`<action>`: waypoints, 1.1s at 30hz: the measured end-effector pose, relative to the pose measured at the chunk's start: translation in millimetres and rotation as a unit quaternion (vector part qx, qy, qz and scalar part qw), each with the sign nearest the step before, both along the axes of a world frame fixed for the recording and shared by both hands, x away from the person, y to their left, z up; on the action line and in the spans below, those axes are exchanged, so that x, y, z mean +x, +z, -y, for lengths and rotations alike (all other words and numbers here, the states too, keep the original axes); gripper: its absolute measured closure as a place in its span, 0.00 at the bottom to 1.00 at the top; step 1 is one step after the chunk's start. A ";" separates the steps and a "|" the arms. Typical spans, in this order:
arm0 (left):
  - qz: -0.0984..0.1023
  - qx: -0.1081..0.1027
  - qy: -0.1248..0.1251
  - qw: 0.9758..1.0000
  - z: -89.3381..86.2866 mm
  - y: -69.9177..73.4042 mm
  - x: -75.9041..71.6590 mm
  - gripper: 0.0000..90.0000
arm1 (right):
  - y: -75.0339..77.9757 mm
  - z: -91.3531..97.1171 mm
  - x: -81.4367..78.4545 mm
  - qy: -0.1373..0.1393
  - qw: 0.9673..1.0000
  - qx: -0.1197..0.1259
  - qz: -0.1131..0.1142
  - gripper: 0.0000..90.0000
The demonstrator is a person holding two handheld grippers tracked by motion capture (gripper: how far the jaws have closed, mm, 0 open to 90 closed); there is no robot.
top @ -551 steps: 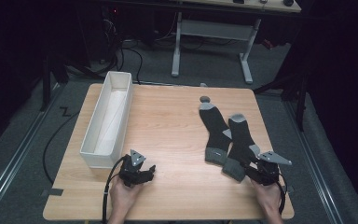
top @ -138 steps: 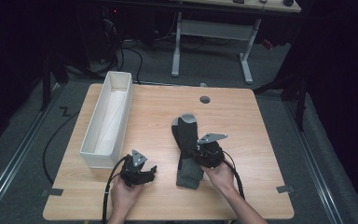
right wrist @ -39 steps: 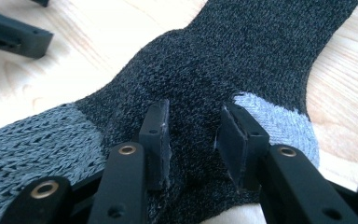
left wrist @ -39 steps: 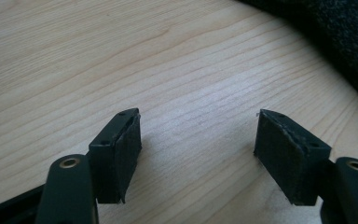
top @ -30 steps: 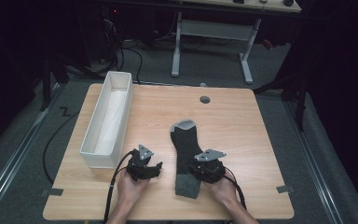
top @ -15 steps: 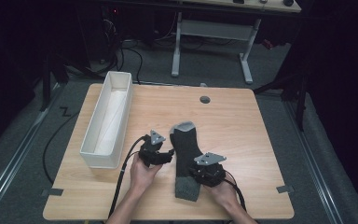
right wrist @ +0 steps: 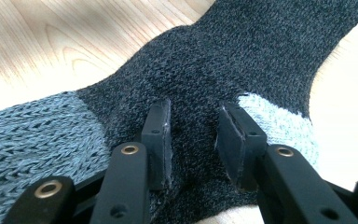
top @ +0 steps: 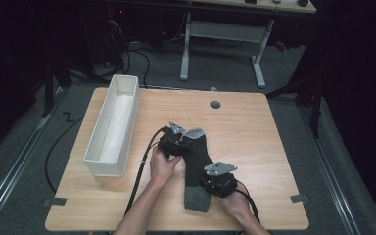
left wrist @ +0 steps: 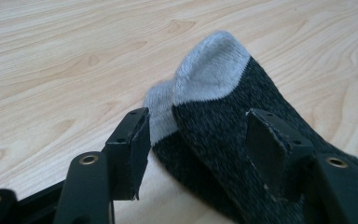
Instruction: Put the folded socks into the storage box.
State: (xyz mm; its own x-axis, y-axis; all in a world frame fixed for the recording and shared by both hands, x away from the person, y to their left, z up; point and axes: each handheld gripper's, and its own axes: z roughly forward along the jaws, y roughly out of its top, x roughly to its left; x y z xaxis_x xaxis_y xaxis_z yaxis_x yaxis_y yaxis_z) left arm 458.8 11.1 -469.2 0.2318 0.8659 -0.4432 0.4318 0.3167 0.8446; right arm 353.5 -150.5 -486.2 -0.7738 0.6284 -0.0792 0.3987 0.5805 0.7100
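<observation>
A pair of dark grey socks (top: 196, 159) with light grey toes lies stacked lengthwise at the table's middle. My left gripper (top: 177, 142) is at their far toe end. In the left gripper view its jaws have just been closing and stand open (left wrist: 198, 140), with both sock toes (left wrist: 209, 74) lying flat between them. My right gripper (top: 216, 183) sits low on the socks near the heel. In the right gripper view its jaws (right wrist: 193, 135) stand close together with a ridge of dark sock fabric (right wrist: 214, 60) filling the gap. A light heel patch (right wrist: 279, 123) is beside them.
A long white bin (top: 112, 125) stands along the table's left side. A round cable hole (top: 215, 104) is at the back middle. The left gripper's cable (top: 139, 171) trails toward the front edge. Bare wood lies right of the socks.
My left hand has travelled from the near part of the table forward and right to the socks' toe end. The right gripper has stayed on the socks.
</observation>
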 end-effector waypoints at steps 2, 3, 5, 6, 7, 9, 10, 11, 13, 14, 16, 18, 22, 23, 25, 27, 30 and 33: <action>-0.001 -0.004 0.004 1.000 2.3 -0.2 4.9 0.46 | -0.1 0.3 0.0 0.001 1.000 -0.001 0.000 0.72; 0.001 -0.012 0.006 1.000 2.6 0.1 6.9 0.47 | 0.0 0.3 -0.2 0.001 1.000 -0.001 0.000 0.72; -0.005 -0.027 0.015 1.000 1.9 -0.5 11.6 0.53 | -0.2 0.8 -0.3 0.002 1.000 -0.001 0.001 0.72; -0.008 -0.031 0.017 0.999 1.8 -1.5 13.7 0.55 | -0.5 1.2 -0.5 0.002 1.000 0.001 0.000 0.72; -0.011 -0.032 0.018 0.999 1.4 -3.0 15.5 0.58 | -0.8 1.5 -0.7 0.001 1.000 0.002 0.000 0.72; -0.014 -0.038 0.020 0.999 0.6 -4.4 17.7 0.67 | -1.1 2.0 -1.3 -0.001 1.000 0.004 -0.002 0.72; -0.014 -0.041 0.018 0.999 0.6 -4.6 18.0 0.72 | -1.2 2.1 -1.3 0.000 1.000 0.005 -0.003 0.72; -0.012 -0.041 0.016 0.999 1.0 -4.9 18.0 0.78 | -1.2 2.3 -0.9 0.001 1.000 0.004 -0.002 0.72; -0.014 -0.043 0.013 0.999 0.9 -4.9 17.6 0.90 | -1.4 2.5 -1.0 0.000 1.000 0.006 -0.003 0.72; -0.014 -0.046 0.011 0.999 0.4 -4.3 17.4 0.92 | -1.6 2.6 -1.0 0.001 1.000 0.006 -0.003 0.72; -0.011 -0.045 0.007 0.999 -0.7 -2.2 15.9 0.93 | -1.9 2.8 -1.1 0.001 1.000 0.006 -0.001 0.72; -0.002 -0.040 0.004 0.999 -2.1 1.3 12.5 0.94 | -2.2 2.8 -0.6 0.002 1.000 0.006 -0.001 0.72; 0.011 -0.035 0.000 0.999 -3.9 4.9 6.7 0.94 | -2.4 2.8 -0.7 0.001 1.000 0.007 -0.001 0.72; 0.012 -0.032 0.002 0.999 -5.3 2.8 5.6 0.94 | -2.6 2.9 -0.8 0.001 1.000 0.007 0.001 0.72; 0.002 -0.022 0.012 1.000 -10.3 -5.7 4.8 0.94 | -3.1 3.3 -0.7 0.002 1.000 0.008 0.003 0.72; -0.008 -0.018 0.017 1.000 -14.8 -14.0 4.0 0.94 | -3.6 3.7 -0.7 -0.001 1.000 0.011 0.001 0.72; -0.030 -0.020 0.018 0.999 -19.0 -23.2 6.9 0.88 | -3.3 3.3 0.1 0.000 1.000 0.011 -0.001 0.72; -0.032 -0.022 0.021 0.999 -17.7 -23.7 9.8 0.72 | -1.5 3.2 0.8 0.000 1.000 0.009 -0.006 0.72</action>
State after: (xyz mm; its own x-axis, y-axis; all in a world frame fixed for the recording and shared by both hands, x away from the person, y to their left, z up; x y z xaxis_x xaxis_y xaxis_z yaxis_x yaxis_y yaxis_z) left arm 468.6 28.7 -492.9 0.1654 0.8538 -0.4936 0.4705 0.3715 0.8004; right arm 354.3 -153.7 -487.8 -0.7744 0.6299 -0.0594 0.4073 0.5682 0.7150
